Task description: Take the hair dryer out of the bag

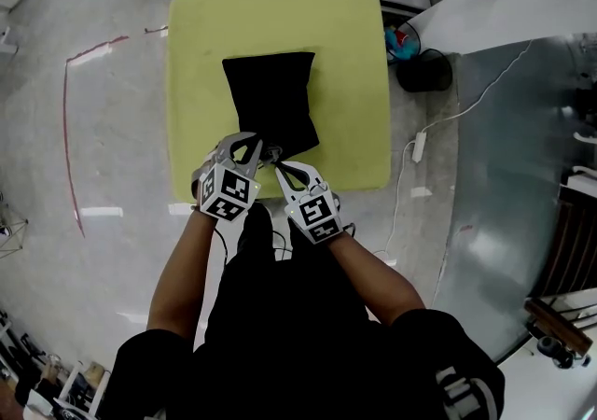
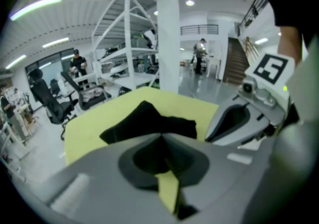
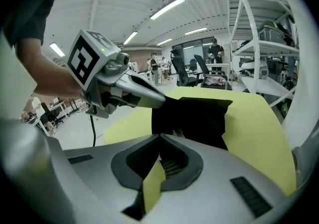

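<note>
Head view: left tongs (image 1: 262, 149) and right tongs (image 1: 278, 164) seemingly pinch bag (image 1: 270, 91).

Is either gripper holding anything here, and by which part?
The left gripper and right gripper each appear to pinch the black bag by its near edge, jaws shut, side by side.

This is a large open workshop-lab hall, with white metal racks (image 2: 127, 34), office chairs (image 2: 50, 101), a staircase (image 2: 234, 63) at right, and strip lights (image 3: 167, 8) overhead.
</note>
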The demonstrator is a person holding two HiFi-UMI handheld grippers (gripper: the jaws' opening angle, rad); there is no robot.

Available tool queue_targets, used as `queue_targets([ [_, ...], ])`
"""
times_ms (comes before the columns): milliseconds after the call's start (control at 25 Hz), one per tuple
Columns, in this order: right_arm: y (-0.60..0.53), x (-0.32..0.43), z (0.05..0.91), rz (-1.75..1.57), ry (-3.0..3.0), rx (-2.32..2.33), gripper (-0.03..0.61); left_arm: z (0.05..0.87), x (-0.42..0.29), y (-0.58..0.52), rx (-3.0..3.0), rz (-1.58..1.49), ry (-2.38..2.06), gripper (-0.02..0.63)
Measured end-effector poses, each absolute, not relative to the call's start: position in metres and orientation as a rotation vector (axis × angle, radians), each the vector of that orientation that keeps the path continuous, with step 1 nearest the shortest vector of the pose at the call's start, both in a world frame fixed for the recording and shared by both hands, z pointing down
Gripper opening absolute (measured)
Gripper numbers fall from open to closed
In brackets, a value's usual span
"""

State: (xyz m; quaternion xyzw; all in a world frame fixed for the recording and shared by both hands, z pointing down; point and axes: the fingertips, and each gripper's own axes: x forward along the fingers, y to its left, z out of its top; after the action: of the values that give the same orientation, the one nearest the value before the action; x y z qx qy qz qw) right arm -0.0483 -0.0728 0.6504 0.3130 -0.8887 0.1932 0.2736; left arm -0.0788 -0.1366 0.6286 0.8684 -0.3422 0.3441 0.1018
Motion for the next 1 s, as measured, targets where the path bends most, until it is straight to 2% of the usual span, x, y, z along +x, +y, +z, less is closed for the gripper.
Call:
queue_targets([
  [640, -0.116, -0.056, 0.675, 0.682, -2.261, 1.118, 0.009, 0.626, -0.090, -0.154, 2.544, 0.938, -0.911, 0.014],
  [680, -0.116, -0.056, 0.679, 0.696, -2.244, 1.118, 0.017, 0.626, -0.091, -0.155, 2.541, 0.929, -0.903, 0.014],
  [800, -0.118, -0.057, 0.691, 0.758, -2.194, 1.138, 0.150, 0.625, -0.091, -0.158, 2.548, 0.916, -0.879, 0.014],
  [840, -0.120, -0.057, 0.695, 0.781, -2.178, 1.149, 0.173, 0.624, -0.091, -0.159, 2.550, 0.909, -0.872, 0.014],
  [1000, -0.130, -0.059, 0.711, 0.805, -2.102, 1.183, 0.183, 0.621, -0.091, -0.163, 2.552, 0.869, -0.847, 0.014],
])
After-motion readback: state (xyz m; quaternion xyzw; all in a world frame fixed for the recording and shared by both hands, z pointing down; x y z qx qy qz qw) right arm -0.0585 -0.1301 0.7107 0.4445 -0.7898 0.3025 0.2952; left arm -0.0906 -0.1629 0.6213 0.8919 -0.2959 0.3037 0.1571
